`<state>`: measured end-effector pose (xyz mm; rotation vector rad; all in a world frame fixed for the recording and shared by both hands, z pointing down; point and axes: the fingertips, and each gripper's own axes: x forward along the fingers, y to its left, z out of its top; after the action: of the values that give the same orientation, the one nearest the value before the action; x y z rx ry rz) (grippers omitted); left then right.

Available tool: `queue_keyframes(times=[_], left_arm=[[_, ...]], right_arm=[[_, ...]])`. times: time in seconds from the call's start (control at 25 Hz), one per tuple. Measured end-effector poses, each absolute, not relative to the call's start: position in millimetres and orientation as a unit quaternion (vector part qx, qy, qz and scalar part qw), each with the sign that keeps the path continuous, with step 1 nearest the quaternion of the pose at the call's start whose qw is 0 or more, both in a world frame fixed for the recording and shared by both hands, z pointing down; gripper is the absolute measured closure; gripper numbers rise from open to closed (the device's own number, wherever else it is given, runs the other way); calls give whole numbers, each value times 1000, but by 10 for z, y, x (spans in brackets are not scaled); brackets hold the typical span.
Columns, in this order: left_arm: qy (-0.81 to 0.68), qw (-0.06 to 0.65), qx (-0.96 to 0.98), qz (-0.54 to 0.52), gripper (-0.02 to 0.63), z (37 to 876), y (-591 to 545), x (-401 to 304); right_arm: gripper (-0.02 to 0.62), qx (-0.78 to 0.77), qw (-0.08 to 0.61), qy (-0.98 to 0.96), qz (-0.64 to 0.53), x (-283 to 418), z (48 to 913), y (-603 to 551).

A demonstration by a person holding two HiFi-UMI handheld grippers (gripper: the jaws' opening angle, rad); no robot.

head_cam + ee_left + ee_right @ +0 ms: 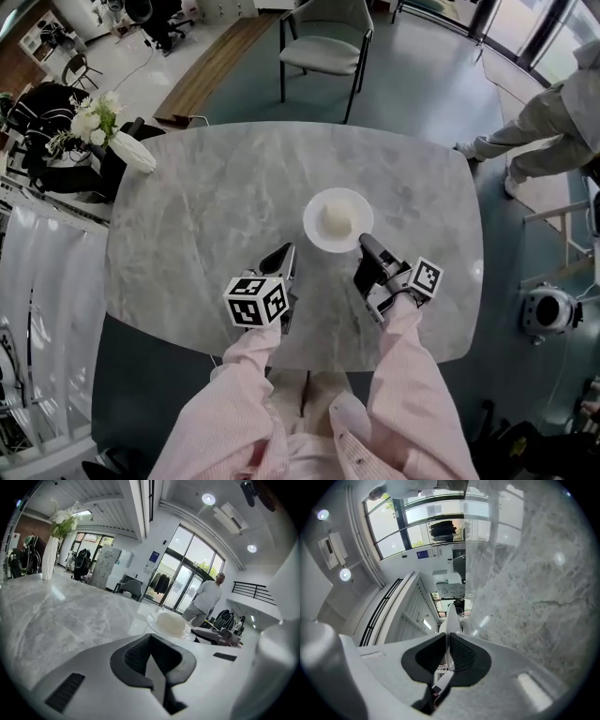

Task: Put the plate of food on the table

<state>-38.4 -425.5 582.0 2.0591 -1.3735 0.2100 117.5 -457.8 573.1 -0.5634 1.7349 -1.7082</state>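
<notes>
Marble surface (187, 216) bears the plate (314, 236) of food (337, 217); the right hand-held gripper (364, 241) pinches its near rim, seemingly steadying it, while the left hand-held gripper (286, 251) waits alongside, closed and empty.

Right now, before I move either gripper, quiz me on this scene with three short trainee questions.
1. True or false: the left gripper holds the plate by its rim.
2. What lies on the plate? A) a pale round food B) a fork C) nothing
3. Fill in: in the head view, the vase of flowers stands at the ____ edge of the table.
Key: 1 false, the right gripper is shut on it; the left gripper is shut, empty. 2 A. 3 left.
</notes>
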Motion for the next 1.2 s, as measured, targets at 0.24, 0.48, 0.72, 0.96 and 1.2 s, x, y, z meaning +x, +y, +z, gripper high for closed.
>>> queue_keyframes(times=[0.24, 0.48, 0.72, 0.96, 1.2], left_arm=[[-520, 342, 778, 87, 614, 6018, -4304, -388], [-516, 350, 776, 90, 614, 6112, -4297, -329], [-512, 356, 776, 92, 614, 6187, -4304, -340], [-510, 360, 775, 93, 614, 6217, -4296, -365], [-511, 362, 774, 93, 614, 6212, -4275, -377]], right_arm=[[572, -227, 301, 651, -659, 1092, 6010, -4669], [571, -245, 290, 642, -666, 1089, 6152, -4668], [571, -256, 278, 643, -666, 1045, 6248, -4677], [574, -293, 252, 640, -665, 1056, 6352, -4680], [575, -368, 199, 617, -667, 1126, 6474, -4664]])
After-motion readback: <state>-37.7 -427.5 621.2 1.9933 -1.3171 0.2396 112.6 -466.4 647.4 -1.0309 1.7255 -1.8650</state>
